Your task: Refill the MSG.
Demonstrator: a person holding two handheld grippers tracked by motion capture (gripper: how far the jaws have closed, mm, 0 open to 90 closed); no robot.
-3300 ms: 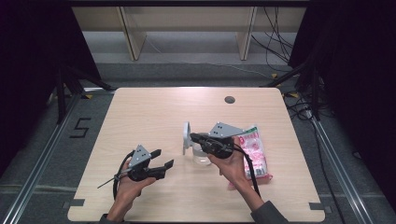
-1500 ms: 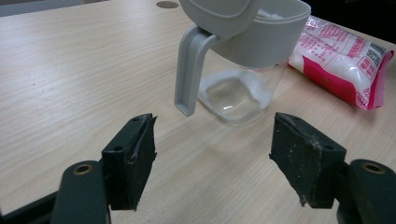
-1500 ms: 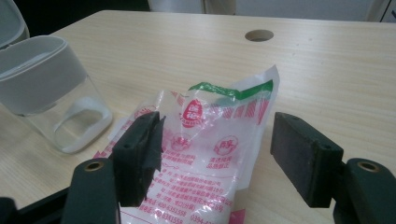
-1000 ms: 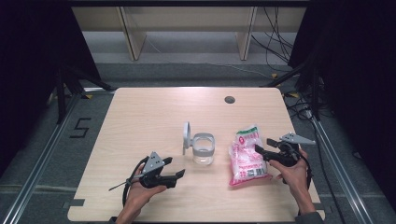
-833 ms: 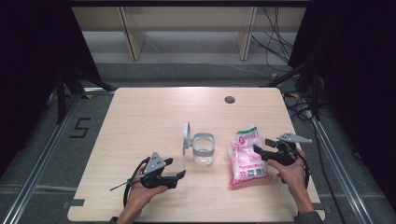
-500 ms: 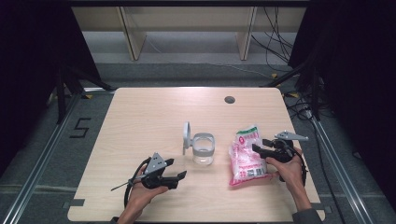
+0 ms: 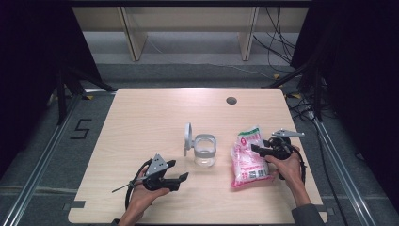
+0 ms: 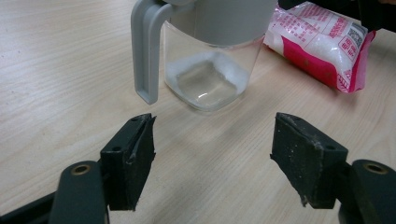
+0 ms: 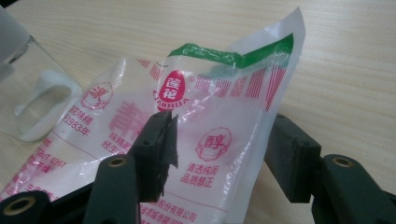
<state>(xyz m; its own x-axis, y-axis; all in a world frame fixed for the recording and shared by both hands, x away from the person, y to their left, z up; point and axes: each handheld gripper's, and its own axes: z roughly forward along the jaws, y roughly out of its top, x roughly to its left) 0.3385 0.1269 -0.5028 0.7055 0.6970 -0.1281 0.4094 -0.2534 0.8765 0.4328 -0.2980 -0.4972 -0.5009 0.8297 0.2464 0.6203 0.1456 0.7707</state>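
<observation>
A pink and white plastic bag (image 7: 249, 162) of white grains lies on the table right of a clear jar (image 7: 204, 150) whose grey lid stands flipped open. My right gripper (image 7: 256, 150) reaches in from the right at the bag's upper part. In the right gripper view the bag (image 9: 210, 107) sits between the jaws of the right gripper (image 9: 219, 140), which have just been closing, and I see no firm pinch. My left gripper (image 7: 176, 170) rests open near the front edge. In its own view the left gripper (image 8: 212, 135) faces the jar (image 8: 205, 79) with nothing between its jaws.
The light wooden table (image 7: 150, 117) has a dark round hole (image 7: 231, 100) at its back right. Shelf legs and cables lie on the floor beyond the far edge. Bare tabletop stretches left of the jar and behind it.
The right gripper left the jar for the bag's right side, then crept left onto the bag's upper part with its jaws narrowing. The left gripper stayed put over the last second.
</observation>
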